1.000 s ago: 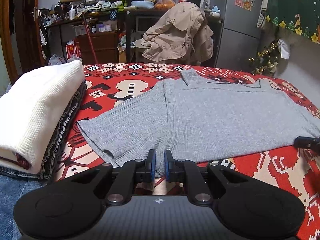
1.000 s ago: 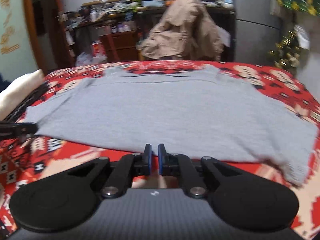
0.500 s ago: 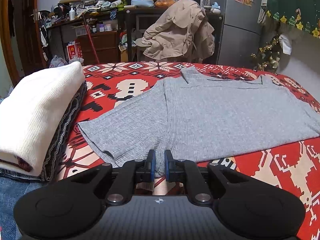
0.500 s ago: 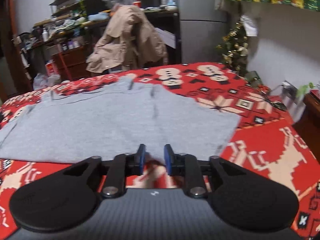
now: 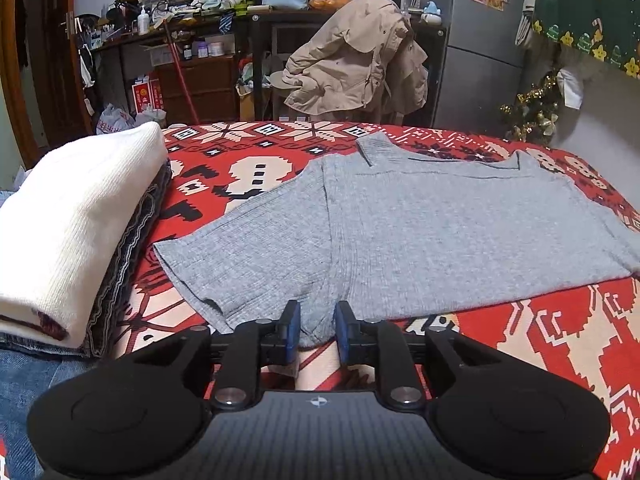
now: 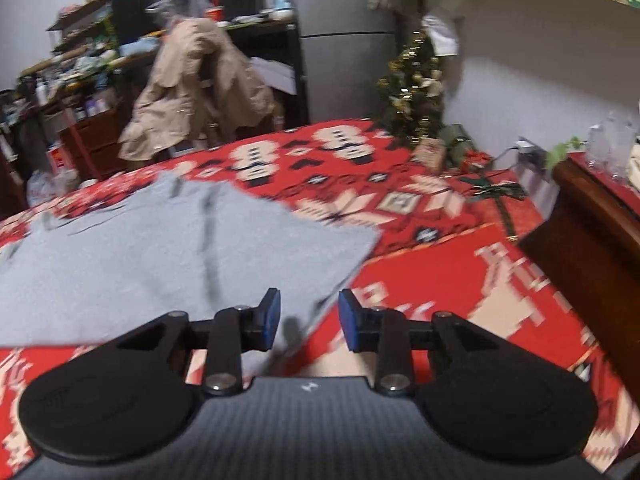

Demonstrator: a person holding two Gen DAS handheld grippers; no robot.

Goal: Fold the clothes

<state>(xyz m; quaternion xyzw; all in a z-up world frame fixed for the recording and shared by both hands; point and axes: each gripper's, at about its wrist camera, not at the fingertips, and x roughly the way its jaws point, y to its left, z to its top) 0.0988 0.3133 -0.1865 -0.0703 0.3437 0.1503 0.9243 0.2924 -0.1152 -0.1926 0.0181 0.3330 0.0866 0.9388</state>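
Note:
A grey ribbed short-sleeved sweater (image 5: 420,232) lies flat on the red patterned blanket (image 5: 560,340), collar at the far side. My left gripper (image 5: 317,312) sits at the sweater's near edge, where the left sleeve meets the body. Its jaws are opening; the fabric edge lies between the blue pads (image 5: 293,326), which do not press on it. In the blurred right wrist view the sweater (image 6: 160,248) fills the left half. My right gripper (image 6: 309,304) hovers over its near right corner, jaws apart, with the grey edge and red blanket (image 6: 460,280) showing between them.
A stack of folded clothes topped by a white knit (image 5: 72,216) stands at the left of the bed. Beyond the bed are a beige coat (image 5: 356,60) on a chair and cluttered shelves. A small decorated tree (image 6: 416,92) and dark wooden furniture (image 6: 592,232) flank the right side.
The left jaws have widened while that gripper stayed put. The right gripper swept rightward along the sweater's near edge to its right corner, rolled somewhat, and its jaws came apart.

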